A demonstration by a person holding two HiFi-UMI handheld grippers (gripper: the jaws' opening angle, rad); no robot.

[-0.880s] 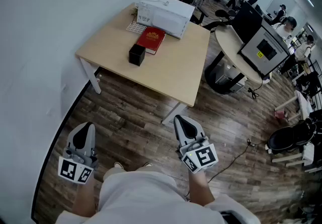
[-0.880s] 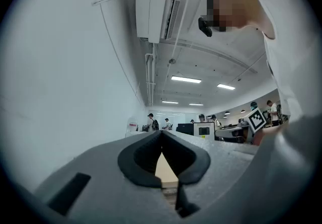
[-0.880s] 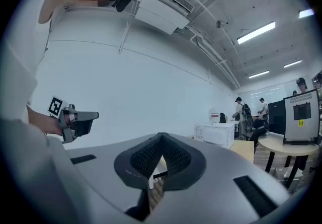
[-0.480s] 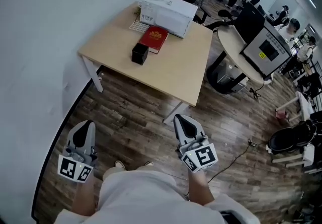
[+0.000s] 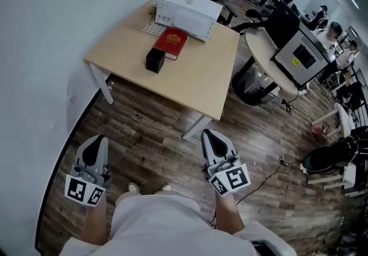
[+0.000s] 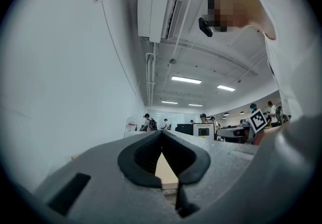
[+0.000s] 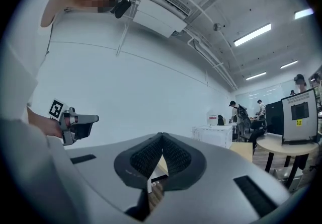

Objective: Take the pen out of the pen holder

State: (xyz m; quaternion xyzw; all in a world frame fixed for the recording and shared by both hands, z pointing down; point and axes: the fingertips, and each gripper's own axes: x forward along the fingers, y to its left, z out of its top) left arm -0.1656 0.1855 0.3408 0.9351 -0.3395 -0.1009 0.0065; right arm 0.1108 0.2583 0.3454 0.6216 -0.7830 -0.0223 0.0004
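A black pen holder (image 5: 155, 60) stands on the light wooden table (image 5: 201, 82), beside a red book (image 5: 171, 42). It is too small to tell whether a pen is in it. Both grippers hover over the wooden floor, well short of the table and close to the person's body. My left gripper (image 5: 96, 140) is shut with nothing in it, its jaw tips meeting in the left gripper view (image 6: 161, 132). My right gripper (image 5: 210, 134) is also shut and empty (image 7: 161, 136). Both point roughly level toward the table.
A white box-shaped machine (image 5: 188, 9) sits at the table's far end. A white wall (image 5: 52, 30) runs along the left. To the right are a round desk with a monitor (image 5: 299, 56), a black chair (image 5: 328, 157) and a cable on the floor (image 5: 270, 177). People work far behind.
The head view has shifted slightly, so the table sits a touch further left. Both grippers stay shut at about the same place.
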